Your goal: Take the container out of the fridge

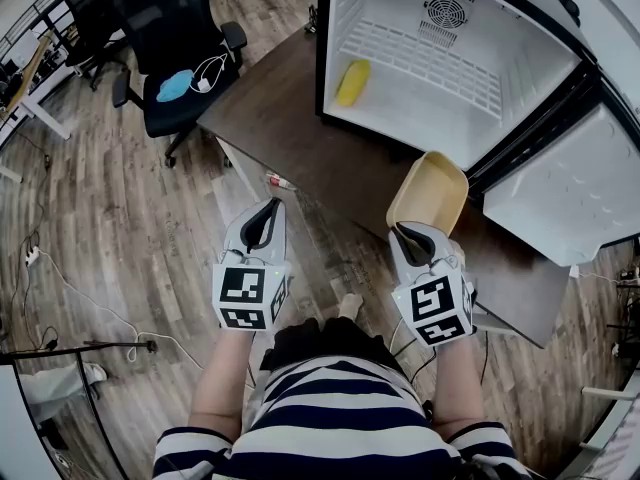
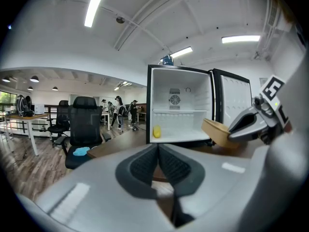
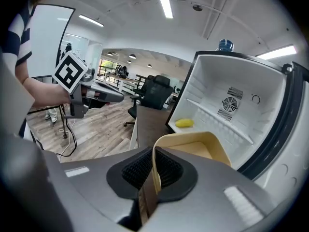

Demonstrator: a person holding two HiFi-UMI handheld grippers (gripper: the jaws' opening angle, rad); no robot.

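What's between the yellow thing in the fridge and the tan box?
Nothing stands there: the head view shows only bare fridge floor and brown table between the yellow thing and the tan box.

The person is wearing a navy-and-white striped top (image 1: 335, 413); the grey left gripper (image 1: 269, 208) and right gripper (image 1: 403, 231) are carrying black-and-white marker cubes.

- One pale yellow rectangular plastic container (image 1: 428, 190), its rim pinched in the right jaws.
- One small white fridge (image 1: 400, 118), door open, ahead of both jaws.
- One yellow oblong item (image 1: 352, 82) inside the fridge.
- Two grey grippers: left gripper (image 1: 267, 208), right gripper (image 1: 407, 232).
- One dark brown surface (image 1: 290, 128).
- Two black office chairs (image 1: 180, 38), beyond the left jaws.
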